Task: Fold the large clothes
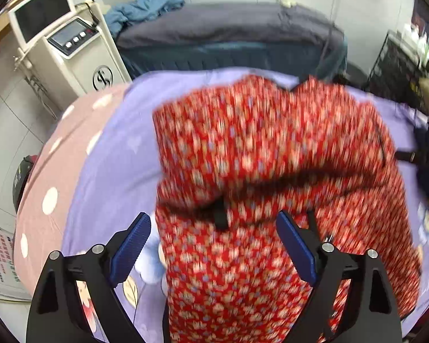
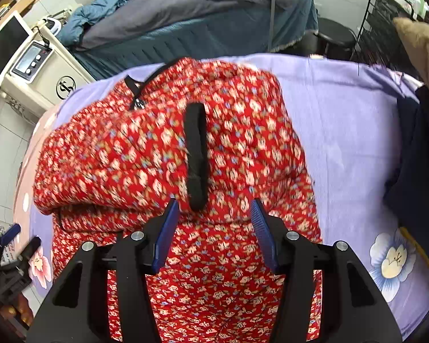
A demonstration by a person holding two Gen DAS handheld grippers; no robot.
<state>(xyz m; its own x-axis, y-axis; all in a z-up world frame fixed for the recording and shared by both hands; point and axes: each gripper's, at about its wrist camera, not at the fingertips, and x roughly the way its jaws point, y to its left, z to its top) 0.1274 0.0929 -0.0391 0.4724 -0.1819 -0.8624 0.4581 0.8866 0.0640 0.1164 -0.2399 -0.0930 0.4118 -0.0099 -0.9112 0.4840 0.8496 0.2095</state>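
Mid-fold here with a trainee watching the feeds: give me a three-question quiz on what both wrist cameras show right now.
1. True or false: the right claw is clamped on the black cuff of the red floral garment.
2. What does the garment lie on? A) a bare wooden table B) a lilac flowered sheet C) a grey tiled floor
3. Fill in: in the left wrist view, the left claw stands ____, with nothing pinched between its blue pads.

Key
1. False: its pads stand apart, and the cuff lies just beyond them.
2. B: the lilac sheet covers the bed under the garment.
3. open
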